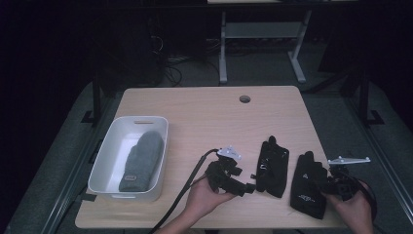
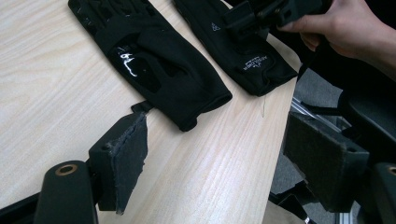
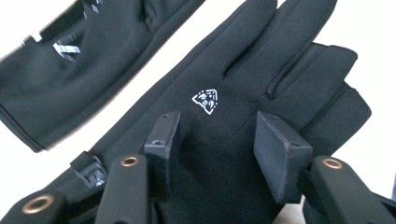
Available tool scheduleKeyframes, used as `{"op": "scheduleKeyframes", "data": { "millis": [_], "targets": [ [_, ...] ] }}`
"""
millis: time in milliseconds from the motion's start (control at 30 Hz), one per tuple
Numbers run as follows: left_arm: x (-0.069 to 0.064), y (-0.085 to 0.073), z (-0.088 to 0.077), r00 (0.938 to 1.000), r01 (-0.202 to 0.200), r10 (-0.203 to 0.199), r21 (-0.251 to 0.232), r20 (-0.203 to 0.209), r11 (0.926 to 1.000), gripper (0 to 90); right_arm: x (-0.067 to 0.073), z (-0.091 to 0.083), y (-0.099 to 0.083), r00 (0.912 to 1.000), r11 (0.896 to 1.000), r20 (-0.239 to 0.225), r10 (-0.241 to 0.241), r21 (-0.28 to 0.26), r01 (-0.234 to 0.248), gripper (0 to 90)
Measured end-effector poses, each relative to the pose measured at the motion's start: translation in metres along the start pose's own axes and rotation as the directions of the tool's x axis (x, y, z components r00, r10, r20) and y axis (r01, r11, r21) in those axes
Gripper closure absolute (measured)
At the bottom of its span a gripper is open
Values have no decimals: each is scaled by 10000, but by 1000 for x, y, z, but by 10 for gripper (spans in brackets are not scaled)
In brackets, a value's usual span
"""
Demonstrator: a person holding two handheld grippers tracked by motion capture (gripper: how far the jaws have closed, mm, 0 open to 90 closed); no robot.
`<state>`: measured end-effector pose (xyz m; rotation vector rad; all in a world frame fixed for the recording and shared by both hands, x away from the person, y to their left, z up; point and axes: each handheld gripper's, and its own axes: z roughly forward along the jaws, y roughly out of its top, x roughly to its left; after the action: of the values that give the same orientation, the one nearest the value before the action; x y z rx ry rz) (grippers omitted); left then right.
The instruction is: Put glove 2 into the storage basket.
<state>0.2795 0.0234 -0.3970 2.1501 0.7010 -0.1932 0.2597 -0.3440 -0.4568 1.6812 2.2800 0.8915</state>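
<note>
Right gripper [image 3: 212, 154]: jaws stand apart, hovering low over the right glove [image 3: 261, 84], whose back with a small white emblem fills the gap between the pads; whether the pads touch the fabric cannot be told. Beyond the jaws and to their left lies the left glove [image 3: 88, 56], a strip of bare table between the two gloves. In the high view this gripper [image 1: 325, 186] sits at the right glove [image 1: 308, 187], held by the right hand [image 1: 354, 207] at the table's near right corner.

Left gripper [image 2: 215, 158]: jaws wide, nothing between them but table [image 2: 51, 70] and its near edge. Just ahead of the left pad lies the cuff of the left glove [image 2: 159, 65]; the right glove [image 2: 243, 51] lies past it, with the other gripper [image 2: 261, 14] on it. In the high view the left hand [image 1: 207, 195] holds this gripper [image 1: 249, 187] pointing at the cuff of the left glove [image 1: 272, 165].

Farther left of the jaws: a white bin [image 1: 109, 151] near the table's [image 1: 209, 112] left edge, holding a grey mitten [image 1: 141, 161] laid lengthwise.
</note>
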Motion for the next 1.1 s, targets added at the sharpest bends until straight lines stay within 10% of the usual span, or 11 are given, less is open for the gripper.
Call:
{"op": "scheduleKeyframes", "data": {
  "millis": [267, 533, 767, 1100],
  "targets": [
    [-1, -3, 1, 10000, 67, -67, -12, 39, 10000, 221, 11, 3, 1, 9954, 9972, 615, -741, 87, 737, 647],
    [0, -5, -1, 10000, 61, -61, 17, -14, 10000, 221, 15, 4, 3, 9970, 9985, 584, -515, 222, 503, 762],
    [4, -5, -5, 9999, 101, -102, -60, -100, 9999, 221, 12, -5, 10, 9999, 9998, 56, 134, -164, -133, 769],
    [5, -8, -7, 9998, 174, -176, -136, -130, 9998, 221, 32, -19, 42, 9993, 9966, -288, -226, -804, 202, 768]
  ]
}}
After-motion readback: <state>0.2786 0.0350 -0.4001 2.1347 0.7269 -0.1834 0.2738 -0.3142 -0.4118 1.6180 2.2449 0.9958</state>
